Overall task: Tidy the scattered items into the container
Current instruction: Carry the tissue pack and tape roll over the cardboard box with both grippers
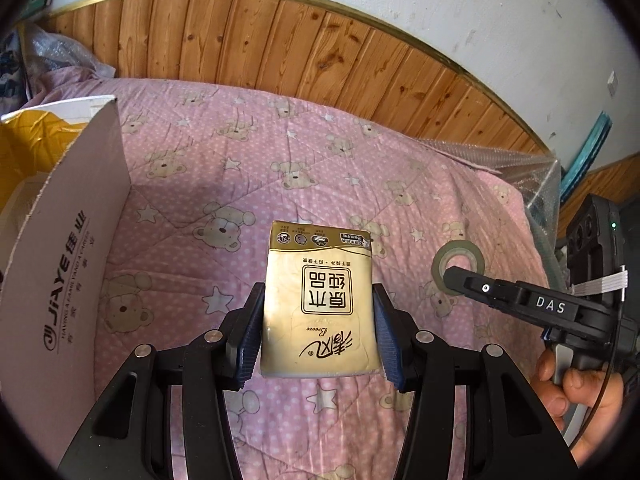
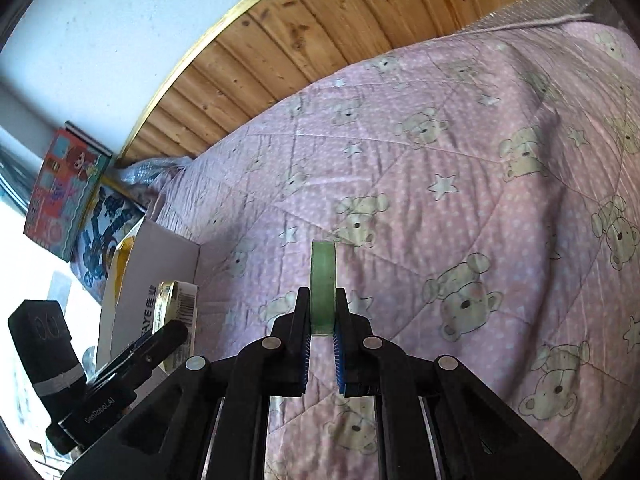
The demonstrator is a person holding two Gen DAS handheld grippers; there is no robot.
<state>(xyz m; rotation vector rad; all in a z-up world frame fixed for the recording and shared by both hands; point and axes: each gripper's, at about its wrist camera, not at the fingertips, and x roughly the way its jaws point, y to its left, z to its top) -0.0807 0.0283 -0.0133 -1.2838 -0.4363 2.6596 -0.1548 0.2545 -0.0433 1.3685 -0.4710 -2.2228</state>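
Gold tissue pack [image 1: 319,300] lifted flat above the pink quilt; green tape roll [image 2: 323,286] upright on edge; open cardboard box [image 1: 60,248] left.

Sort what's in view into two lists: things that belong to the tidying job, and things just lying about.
Part of the job:
- tissue pack, held in the left gripper
- tape roll, clamped in the right gripper
- cardboard box

Just lying about:
- pink quilt
- bubble wrap
- picture books
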